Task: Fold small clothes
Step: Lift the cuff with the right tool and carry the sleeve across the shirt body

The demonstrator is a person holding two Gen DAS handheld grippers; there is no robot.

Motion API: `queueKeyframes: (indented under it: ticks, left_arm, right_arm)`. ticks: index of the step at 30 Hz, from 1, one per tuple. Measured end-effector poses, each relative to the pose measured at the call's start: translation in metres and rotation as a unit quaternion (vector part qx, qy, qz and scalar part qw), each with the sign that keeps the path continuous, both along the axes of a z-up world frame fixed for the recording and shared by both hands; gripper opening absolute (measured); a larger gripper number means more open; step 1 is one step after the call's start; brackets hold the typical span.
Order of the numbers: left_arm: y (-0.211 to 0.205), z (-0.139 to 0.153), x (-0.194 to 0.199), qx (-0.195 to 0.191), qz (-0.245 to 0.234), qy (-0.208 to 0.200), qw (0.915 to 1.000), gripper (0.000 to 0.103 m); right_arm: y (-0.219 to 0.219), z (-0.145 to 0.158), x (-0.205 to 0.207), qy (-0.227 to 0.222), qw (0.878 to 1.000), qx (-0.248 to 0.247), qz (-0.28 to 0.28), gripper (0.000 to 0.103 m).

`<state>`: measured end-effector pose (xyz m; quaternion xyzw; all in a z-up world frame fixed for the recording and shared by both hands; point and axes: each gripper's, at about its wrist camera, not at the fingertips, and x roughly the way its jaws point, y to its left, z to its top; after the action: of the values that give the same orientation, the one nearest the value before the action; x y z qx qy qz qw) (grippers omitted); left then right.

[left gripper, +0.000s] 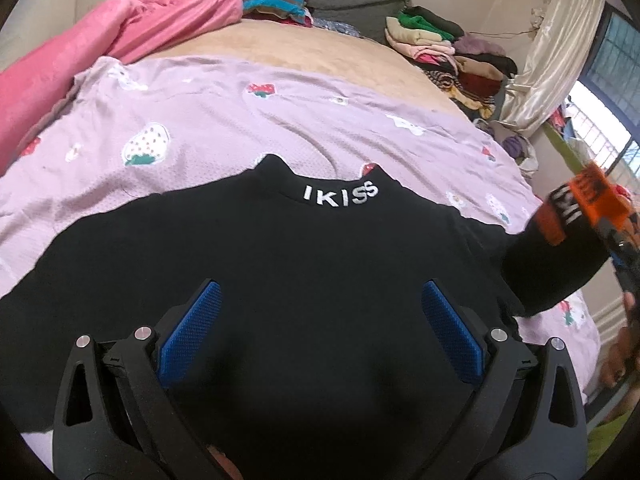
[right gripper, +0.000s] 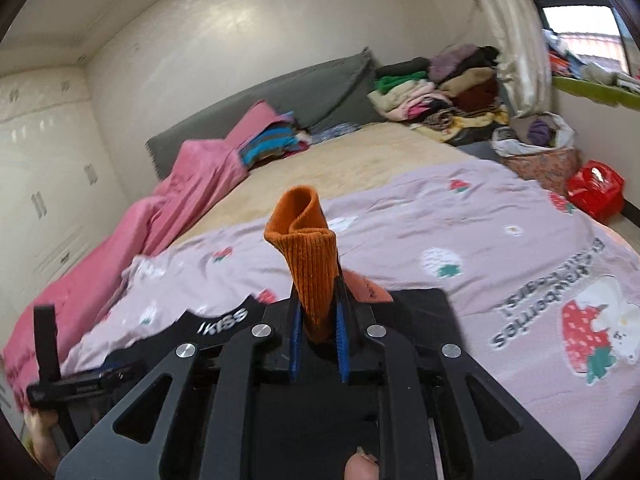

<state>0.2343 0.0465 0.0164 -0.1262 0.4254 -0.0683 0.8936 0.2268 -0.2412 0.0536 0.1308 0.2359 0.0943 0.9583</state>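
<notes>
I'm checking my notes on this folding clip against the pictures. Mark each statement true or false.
1. The right gripper is shut on the orange cuff. True.
2. The left gripper grips the collar. False: it is open above the black top, holding nothing.
3. The collar reads IKISS. True.
4. The top lies on a plain green sheet. False: the lilac sheet has strawberry prints.

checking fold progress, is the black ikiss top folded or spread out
Spread: black top lies flat on the lilac sheet, one orange cuff lifted.
</notes>
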Motion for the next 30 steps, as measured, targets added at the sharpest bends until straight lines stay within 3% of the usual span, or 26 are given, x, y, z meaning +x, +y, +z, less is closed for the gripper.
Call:
queueKeyframes:
  ticks: [7,11,14,18,22,25,28,30]
  left_arm:
    - [0.01,-0.013,0.004,-0.058,0.001,0.025,0.998,0.094]
    - [0.015,-0.023,0.005,-0.113,-0.005,0.043,0.9927,0.094]
    - [0.015,-0.029,0.005,-0.131,-0.004,0.049,0.9902,0.094]
    - [0.016,-0.039,0.009,-0.181,-0.009,0.06,0.9817,0.094]
    - [0.009,-0.045,0.011,-0.195,-0.017,0.061,0.9787,0.092]
    - [0.004,-0.05,0.013,-0.216,-0.028,0.065,0.9737,0.089]
    - [-0.003,-0.057,0.016,-0.221,-0.034,0.071,0.972,0.081]
    - [-0.01,-0.063,0.018,-0.224,-0.042,0.079,0.9705,0.069]
  right_arm:
    - [0.05,-0.021,0.007,0.024,0.998,-0.025,0.05,0.013]
    - [0.069,-0.038,0.01,0.044,0.996,-0.022,0.07,0.013]
    - [0.083,-0.051,0.012,0.059,0.994,-0.028,0.085,0.013]
    - [0.098,-0.063,0.01,0.072,0.992,-0.036,0.099,0.015]
    - [0.111,-0.075,0.009,0.088,0.989,-0.045,0.11,0.017]
    - [0.121,-0.085,0.008,0.111,0.984,-0.051,0.127,0.025]
    - [0.127,-0.092,0.001,0.13,0.978,-0.052,0.152,0.045]
    - [0.128,-0.093,-0.008,0.134,0.976,-0.052,0.166,0.046]
